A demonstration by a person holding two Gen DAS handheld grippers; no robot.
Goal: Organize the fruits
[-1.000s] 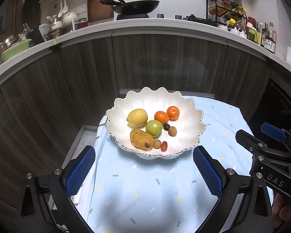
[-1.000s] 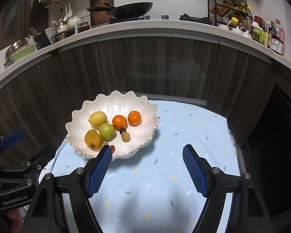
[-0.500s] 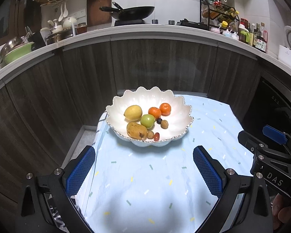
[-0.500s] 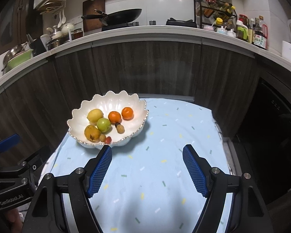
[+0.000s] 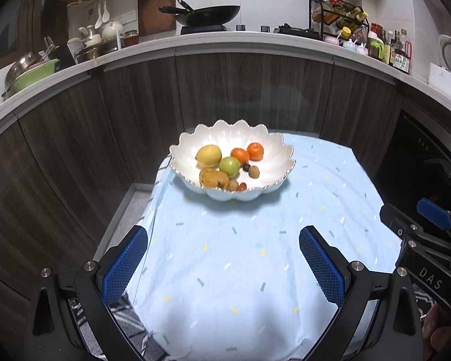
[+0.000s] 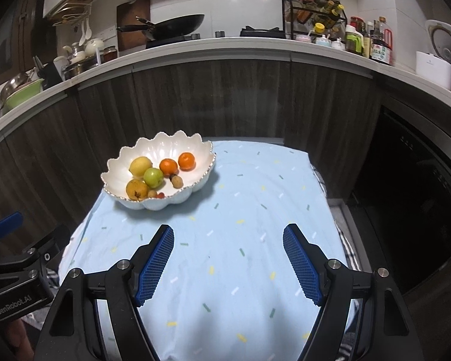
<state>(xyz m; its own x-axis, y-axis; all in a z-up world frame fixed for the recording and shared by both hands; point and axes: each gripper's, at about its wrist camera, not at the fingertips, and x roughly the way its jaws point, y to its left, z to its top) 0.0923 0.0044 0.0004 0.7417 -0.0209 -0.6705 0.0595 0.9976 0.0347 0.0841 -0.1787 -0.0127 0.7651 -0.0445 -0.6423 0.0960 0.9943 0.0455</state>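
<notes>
- left hand-held gripper [image 5: 224,264], black with blue ribbed pads, hangs over the near part of the desk [image 5: 255,270]; its jaws stand wide apart with nothing between them but bare cloth.
- the desk wears a pale blue cloth with small scattered dashes; a striped grey cloth [image 5: 129,316] shows under its left edge.
- white scalloped ceramic bowl [image 5: 273,156] sits on the far left part of the cloth, well apart from both grippers.
- in the bowl, from the left: a yellow lemon [image 5: 208,156]; in front of it a brownish-yellow spotted pear [image 5: 213,178]; a green round fruit [image 5: 229,166] touching the pear; two orange mandarins [image 5: 247,153] side by side behind it.
- small fruits lie to the right of the green one: a dark berry [image 5: 246,167], a tan round one [image 5: 254,171], another tan one [image 5: 233,184] and a small red one [image 5: 241,186] near the front rim.
- right hand-held gripper [image 6: 228,263], same make, is spread wide over the cloth's near middle, empty.
</notes>
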